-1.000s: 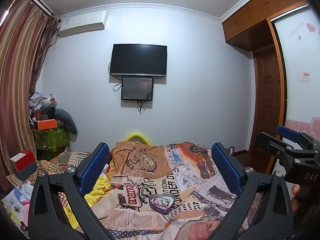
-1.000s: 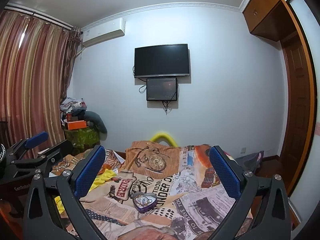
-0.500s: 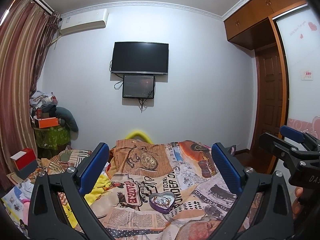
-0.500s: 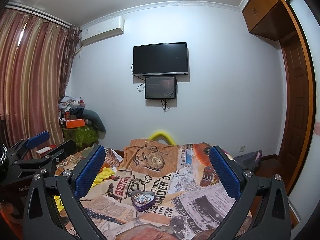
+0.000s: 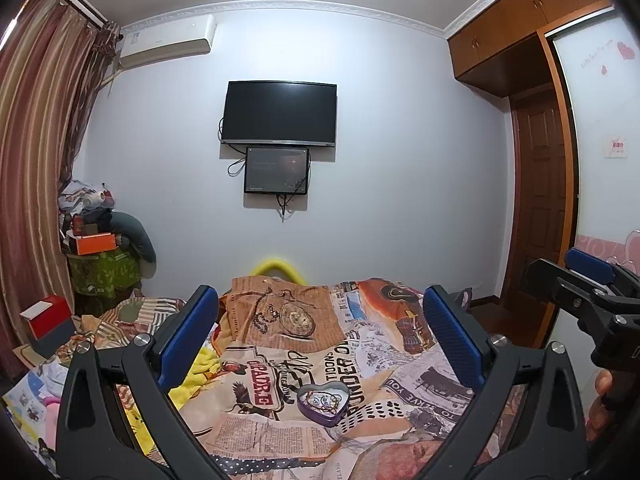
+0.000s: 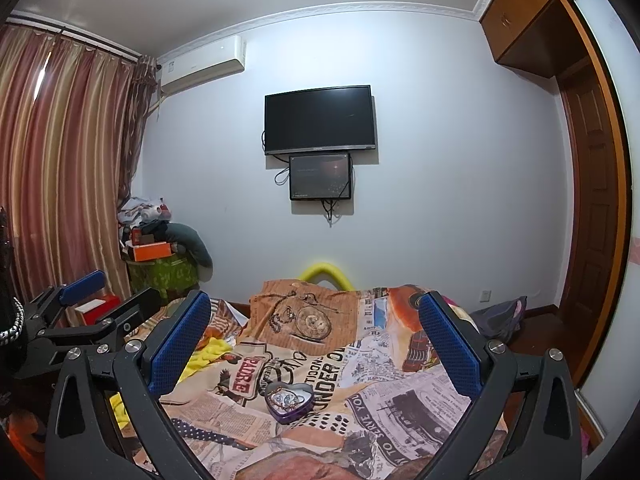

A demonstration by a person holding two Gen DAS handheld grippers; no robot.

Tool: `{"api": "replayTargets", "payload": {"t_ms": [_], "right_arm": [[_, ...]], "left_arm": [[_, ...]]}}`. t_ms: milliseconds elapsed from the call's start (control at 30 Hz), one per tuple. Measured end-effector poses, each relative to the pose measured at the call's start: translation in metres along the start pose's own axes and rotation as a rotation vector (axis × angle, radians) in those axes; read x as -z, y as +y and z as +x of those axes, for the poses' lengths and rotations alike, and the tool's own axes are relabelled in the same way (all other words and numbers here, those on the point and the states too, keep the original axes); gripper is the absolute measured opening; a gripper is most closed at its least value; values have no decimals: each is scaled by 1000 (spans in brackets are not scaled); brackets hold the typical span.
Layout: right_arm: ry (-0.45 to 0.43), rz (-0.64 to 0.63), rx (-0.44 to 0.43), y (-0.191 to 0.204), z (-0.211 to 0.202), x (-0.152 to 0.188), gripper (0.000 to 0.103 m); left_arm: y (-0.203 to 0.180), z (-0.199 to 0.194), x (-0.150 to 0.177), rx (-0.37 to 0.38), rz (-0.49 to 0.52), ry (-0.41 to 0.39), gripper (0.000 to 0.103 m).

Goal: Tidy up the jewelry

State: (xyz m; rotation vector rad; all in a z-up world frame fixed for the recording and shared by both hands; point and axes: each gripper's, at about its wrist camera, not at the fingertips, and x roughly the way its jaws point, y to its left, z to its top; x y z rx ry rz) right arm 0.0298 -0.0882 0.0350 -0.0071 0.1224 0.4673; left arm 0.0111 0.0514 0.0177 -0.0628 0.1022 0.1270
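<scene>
Left wrist view. Left gripper [image 5: 320, 332]: two black arms with blue pads [image 5: 188, 336], spread wide, nothing between them; occupies the lower third of the frame. Heart-shaped purple tin [image 5: 323, 399]: lower centre, lid off, lying on the bedspread [image 5: 280, 432], between the two arms in the picture and apart from both. Jewelry [image 5: 322, 400]: a small tangle of chains and rings inside the tin; single pieces too small to tell. Bedspread: newspaper and pocket-watch print, rumpled. Right gripper [image 5: 588, 280]: right edge of the frame, seen from the side, well apart from the tin; finger spacing cannot be told here. Television [image 5: 280, 114]: black, on the wall, upper centre; smaller screen [image 5: 277, 171] just beneath it. Air conditioner [image 5: 168, 42]: upper left. Striped curtain [image 5: 36, 152]: left edge. Orange box [image 5: 95, 243]: on a pile, middle left.

Right wrist view. Right gripper [image 6: 316, 332]: blue-padded fingers [image 6: 448, 344] released and wide, holding nothing. Same tin [image 6: 289, 399]: lower centre on the bedspread [image 6: 392, 412], jewelry [image 6: 286, 398] inside, touching neither finger. Left gripper [image 6: 100, 296]: left edge, middle height, side-on, above the bed's left side. Wooden door [image 6: 596, 216]: right edge. Yellow foam loop [image 6: 326, 272]: just beyond the far end of the bed, centre.
</scene>
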Motion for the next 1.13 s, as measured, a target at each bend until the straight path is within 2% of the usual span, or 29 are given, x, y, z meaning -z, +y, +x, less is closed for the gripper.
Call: {"api": "replayTargets", "payload": {"t_ms": [1133], "right_arm": [[5,1,5,2,0,0,103]], "left_arm": [[-1,2,4,28,-8,13,103]]}}
